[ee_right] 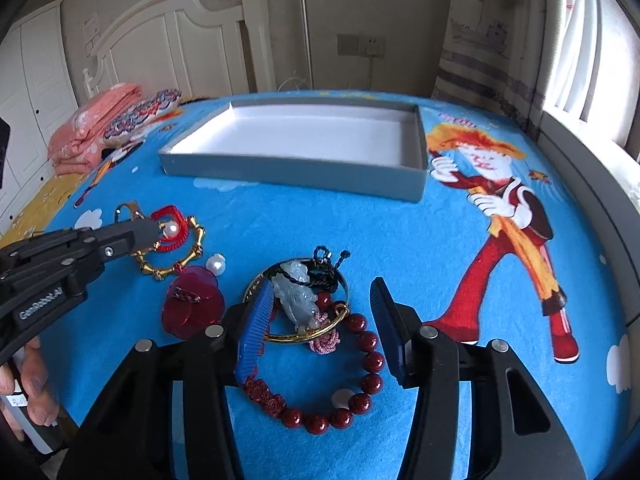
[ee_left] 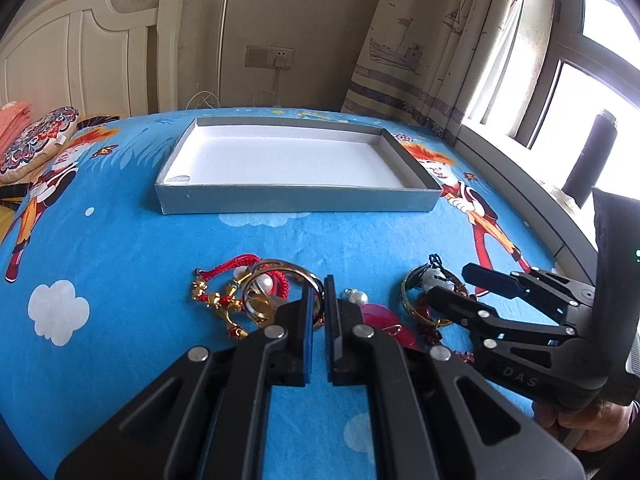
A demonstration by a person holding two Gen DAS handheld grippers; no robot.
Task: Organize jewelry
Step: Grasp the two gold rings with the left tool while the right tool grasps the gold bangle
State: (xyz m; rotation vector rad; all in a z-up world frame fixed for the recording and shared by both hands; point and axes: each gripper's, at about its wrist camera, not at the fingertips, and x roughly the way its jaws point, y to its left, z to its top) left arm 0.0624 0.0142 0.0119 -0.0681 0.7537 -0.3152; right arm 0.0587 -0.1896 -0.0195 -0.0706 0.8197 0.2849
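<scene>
Right now the left tongs [ee_left: 319, 292] are sitting nearly pressed together, and they seem to be pinching the rim of a gold bangle [ee_left: 288, 270] that is lying in a tangle with a red cord bracelet [ee_right: 172, 226]; whether the pads are truly gripping the metal I cannot tell for certain. All of this jewelry is lying on the blue bedspread [ee_left: 140, 248], on the near side of the grey tray [ee_left: 296, 200], which is waiting with its white floor bare, presumably as the place where the pieces are meant to go.

The right tongs [ee_right: 324, 320] are hanging spread wide and holding nothing, their blue pads straddling a pale jade pendant [ee_right: 298, 298] on a second gold bangle [ee_right: 316, 334], with a dark red bead bracelet [ee_right: 362, 380] just nearer than that. A loose pearl [ee_right: 216, 264] and a red plastic disc [ee_right: 190, 304] are lying between the two heaps. Judging by the spread, the right side is lining up for a grab while the left side is preparing to lift toward the tray.
</scene>
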